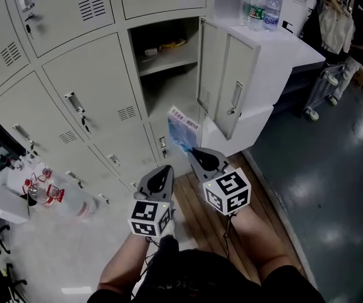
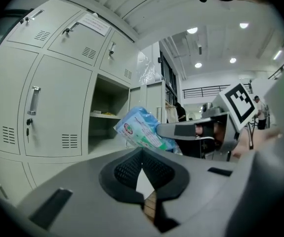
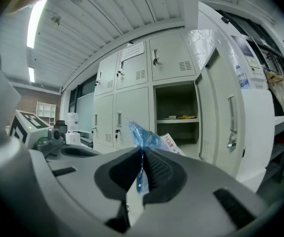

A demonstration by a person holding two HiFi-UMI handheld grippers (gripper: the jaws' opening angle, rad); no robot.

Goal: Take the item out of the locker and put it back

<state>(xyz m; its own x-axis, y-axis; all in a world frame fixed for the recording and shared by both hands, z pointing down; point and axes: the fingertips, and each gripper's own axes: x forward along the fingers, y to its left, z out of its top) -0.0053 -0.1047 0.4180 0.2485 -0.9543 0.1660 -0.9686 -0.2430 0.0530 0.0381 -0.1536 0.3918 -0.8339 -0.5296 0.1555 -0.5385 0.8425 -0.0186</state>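
Right gripper [image 1: 194, 152] pinching blue packet [image 1: 182, 129] by thin film edge. Packet outside locker, near open compartment [image 1: 170, 87]. Left gripper [image 1: 163, 170] pressed together, empty. Judgement: packet light, soft, slippery; hold sealed edge, not body.

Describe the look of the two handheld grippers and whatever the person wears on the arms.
Both the left gripper and right gripper are grey moulded shells tapering to a point, with black ribbed pads inside the jaws. Each carries a white cube printed with black square markers. The forearms are bare, with no sleeves.
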